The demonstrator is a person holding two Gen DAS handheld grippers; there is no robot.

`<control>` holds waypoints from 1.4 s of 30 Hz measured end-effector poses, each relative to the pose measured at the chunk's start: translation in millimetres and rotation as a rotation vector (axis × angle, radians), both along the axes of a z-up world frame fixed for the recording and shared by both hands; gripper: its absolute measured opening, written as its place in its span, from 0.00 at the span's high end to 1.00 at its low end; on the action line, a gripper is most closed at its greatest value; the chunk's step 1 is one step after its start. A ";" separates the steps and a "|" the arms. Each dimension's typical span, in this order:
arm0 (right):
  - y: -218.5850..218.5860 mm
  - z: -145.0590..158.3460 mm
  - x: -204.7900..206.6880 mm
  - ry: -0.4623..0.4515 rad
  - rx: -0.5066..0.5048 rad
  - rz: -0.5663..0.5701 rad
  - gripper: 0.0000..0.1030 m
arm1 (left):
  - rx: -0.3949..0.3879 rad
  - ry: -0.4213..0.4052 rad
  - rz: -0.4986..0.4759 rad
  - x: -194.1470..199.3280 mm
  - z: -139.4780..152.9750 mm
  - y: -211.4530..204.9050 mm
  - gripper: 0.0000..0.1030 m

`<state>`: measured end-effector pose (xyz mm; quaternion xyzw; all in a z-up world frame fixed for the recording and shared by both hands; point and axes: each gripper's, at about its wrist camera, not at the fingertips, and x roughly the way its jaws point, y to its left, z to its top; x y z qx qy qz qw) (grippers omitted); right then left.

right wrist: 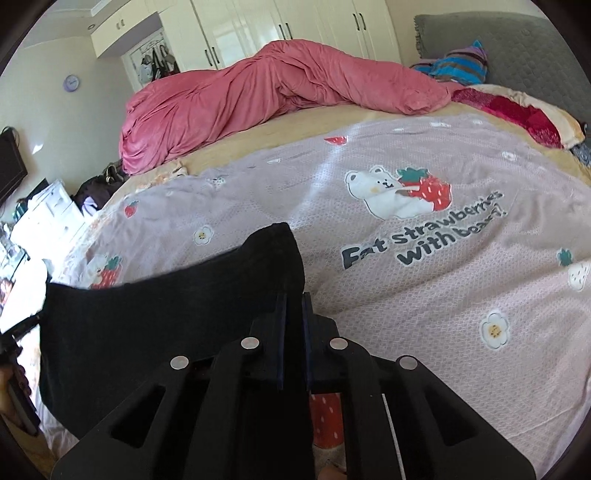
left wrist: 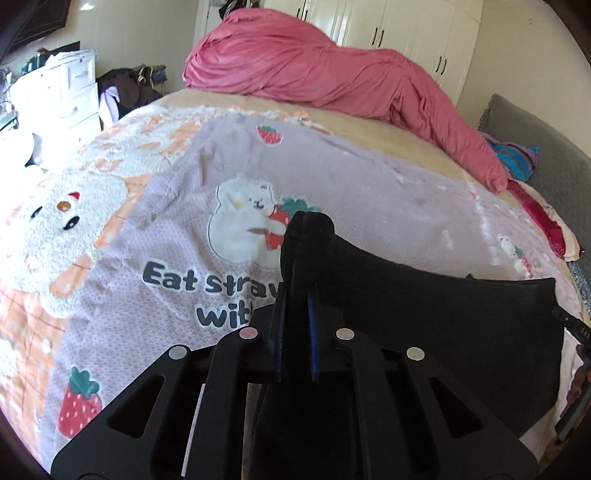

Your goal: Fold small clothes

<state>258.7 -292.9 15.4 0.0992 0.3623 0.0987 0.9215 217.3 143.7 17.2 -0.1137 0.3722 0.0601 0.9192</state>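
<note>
My left hand-held gripper [left wrist: 295, 295] pinches one corner of the black cloth [left wrist: 424, 317], low in the middle of its view. My right hand-held gripper [right wrist: 293, 306] pinches the other corner. The cloth hangs between them over the bed [right wrist: 424, 295]. It could slip out if I pull too hard. A bear blanket [left wrist: 177, 206] covers the bed, a pink quilt [left wrist: 314, 70] behind.

I see bed [right wrist: 258, 125] under lilac strawberry-bear sheet [right wrist: 424, 295]. Pink duvet [right wrist: 258, 99] heaped at 12 o'clock, cream wardrobes [right wrist: 280, 29] behind it. Grey headboard [right wrist: 517, 48] at 2 o'clock. White drawers [left wrist: 70, 96] at 10 o'clock. Daylight bright.
</note>
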 end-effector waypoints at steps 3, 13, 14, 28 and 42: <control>6.9 -7.9 4.0 0.015 -0.025 -0.008 0.94 | 0.025 0.031 0.000 5.7 -11.7 -3.0 0.96; 7.3 -38.7 8.7 0.093 -0.081 -0.077 0.93 | 0.004 0.093 0.027 5.8 -39.7 8.3 0.90; 8.2 -41.3 8.9 0.103 -0.091 -0.080 0.93 | 0.002 0.092 0.036 4.9 -40.1 10.0 0.87; -3.1 -18.7 -31.6 0.076 -0.068 -0.108 0.59 | -0.031 0.027 0.085 -32.5 -17.6 8.4 0.63; 51.4 -11.0 -110.2 0.026 -0.201 0.125 0.55 | 0.003 0.122 -0.076 -79.8 -22.6 -55.8 0.47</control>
